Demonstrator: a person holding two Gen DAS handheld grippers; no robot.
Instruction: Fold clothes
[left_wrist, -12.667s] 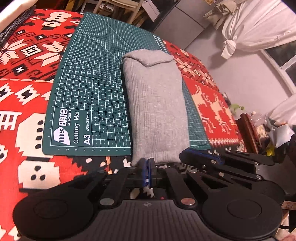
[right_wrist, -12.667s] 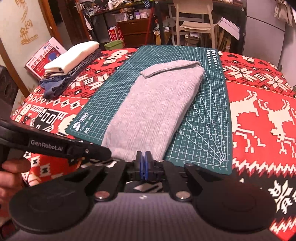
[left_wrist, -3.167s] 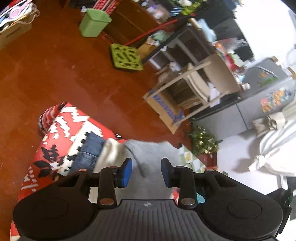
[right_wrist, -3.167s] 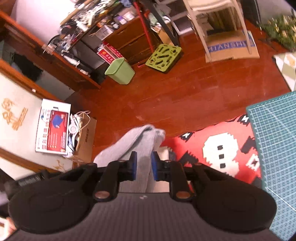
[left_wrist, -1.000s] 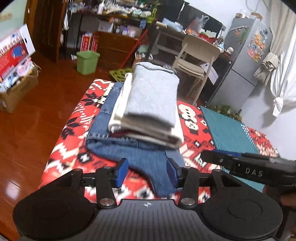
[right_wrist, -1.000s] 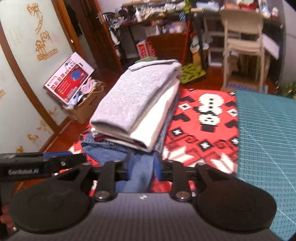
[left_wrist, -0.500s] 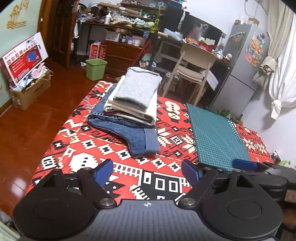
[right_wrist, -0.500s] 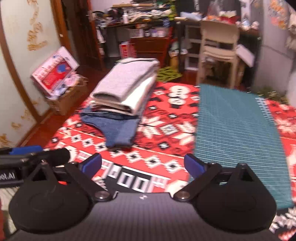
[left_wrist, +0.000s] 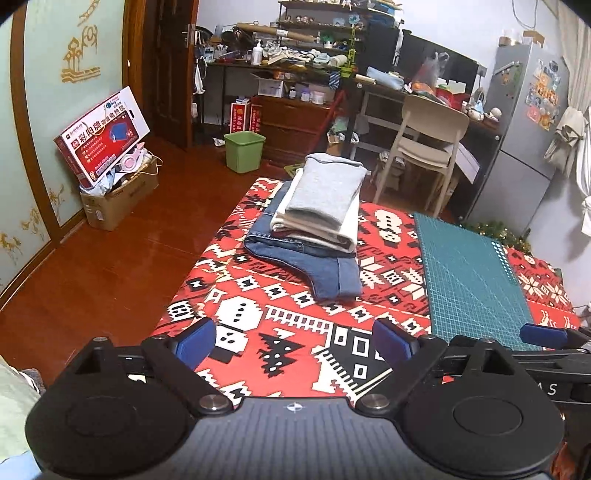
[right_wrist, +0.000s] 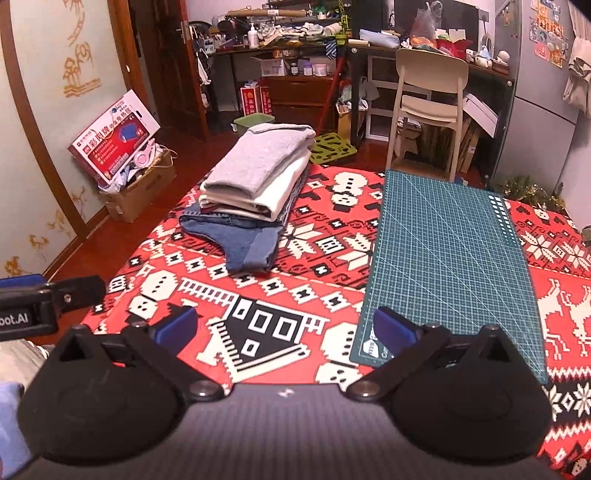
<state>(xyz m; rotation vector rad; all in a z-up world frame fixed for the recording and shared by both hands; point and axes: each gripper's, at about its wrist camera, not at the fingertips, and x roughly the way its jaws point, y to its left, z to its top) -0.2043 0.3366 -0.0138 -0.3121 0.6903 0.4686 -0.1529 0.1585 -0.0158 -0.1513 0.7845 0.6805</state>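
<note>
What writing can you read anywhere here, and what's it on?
"彩阳牌": red-and-white cardboard box; smaller print unreadable.
"bot.AI", cut off: side of left gripper, its jaws opening, empty.
"AS", cut off: side of right gripper.
Green cutting mat corner label, red cartons, fridge magnets: too small.

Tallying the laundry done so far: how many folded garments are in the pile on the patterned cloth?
3 clearly: grey sweater on top, cream garment beneath it, blue jeans at the bottom. A thin dark-red edge between cream and jeans may be a fourth piece, mostly hidden.
</note>
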